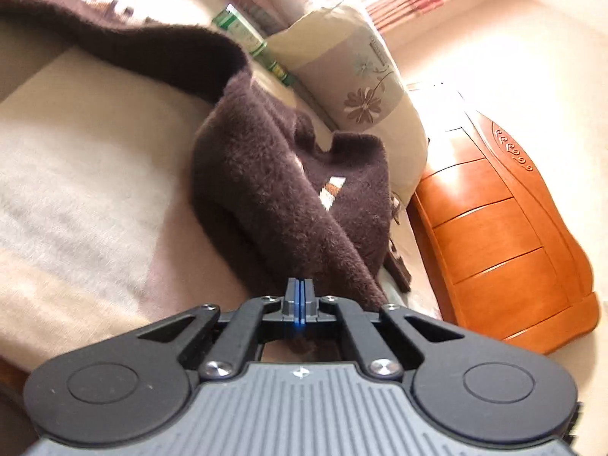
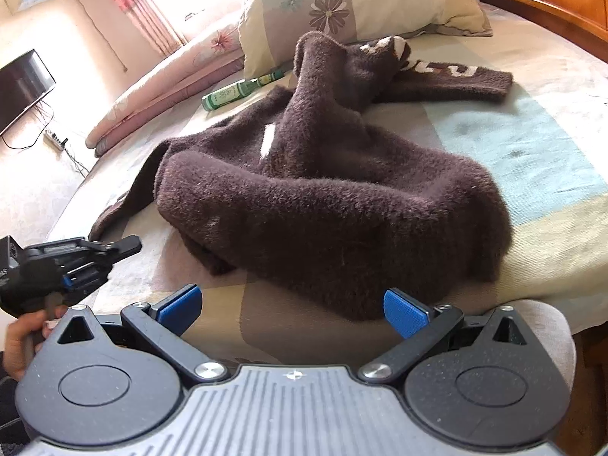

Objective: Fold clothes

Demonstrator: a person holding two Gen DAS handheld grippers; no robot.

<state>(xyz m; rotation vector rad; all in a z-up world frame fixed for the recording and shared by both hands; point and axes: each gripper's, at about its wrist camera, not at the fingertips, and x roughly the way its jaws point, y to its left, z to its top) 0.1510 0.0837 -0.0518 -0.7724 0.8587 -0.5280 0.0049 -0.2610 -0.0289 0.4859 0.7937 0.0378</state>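
A fuzzy dark brown sweater (image 2: 334,197) with white markings lies crumpled on the bed, one sleeve (image 2: 456,76) stretched toward the pillow. My right gripper (image 2: 292,309) stands open at the near bed edge, just short of the sweater, with nothing between its blue pads (image 2: 401,311). My left gripper (image 1: 300,294) is shut, its pads pressed flat together; the sweater (image 1: 281,190) bunches up right behind it and brown cloth shows beneath, but none shows pinched. In the right wrist view the left gripper (image 2: 125,245) hovers by the sweater's left hem, held by a hand (image 2: 22,338).
A floral pillow (image 2: 361,0) and a green bottle (image 2: 235,91) lie at the head of the bed. A rolled pink quilt (image 2: 159,83) runs along the far side. An orange wooden nightstand (image 1: 505,235) stands beside the bed. A television (image 2: 22,87) is on the far wall.
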